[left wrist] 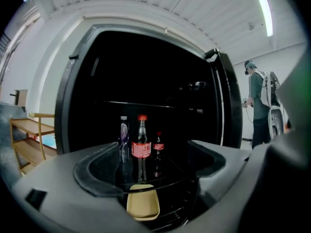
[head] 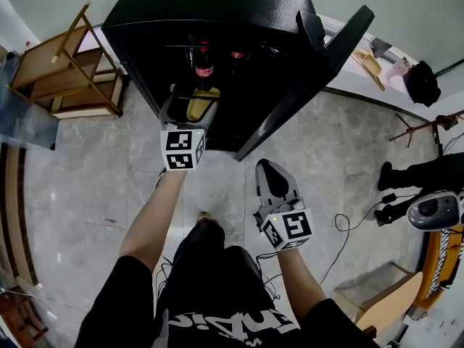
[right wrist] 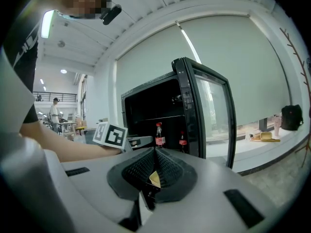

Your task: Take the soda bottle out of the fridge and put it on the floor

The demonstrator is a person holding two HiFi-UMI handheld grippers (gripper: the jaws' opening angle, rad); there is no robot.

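A tall soda bottle (left wrist: 141,147) with a red cap and red label stands upright on a shelf inside the open black fridge (head: 217,6). A smaller soda bottle (left wrist: 158,149) is behind it to the right and a purple-labelled bottle (left wrist: 124,136) to the left. My left gripper (head: 194,96) is at the fridge mouth with its jaws wide open. The tall bottle is in line with the gap but farther in, untouched. My right gripper (head: 270,169) hangs low over the floor in front of the fridge, shut and empty.
The fridge door (head: 312,78) stands open to the right. A wooden shelf unit (head: 69,71) is left of the fridge. A cable (head: 348,223) lies on the tiled floor (head: 87,187) at right, near another person's legs (head: 420,176). A ledge with a black bag (head: 422,82) runs behind.
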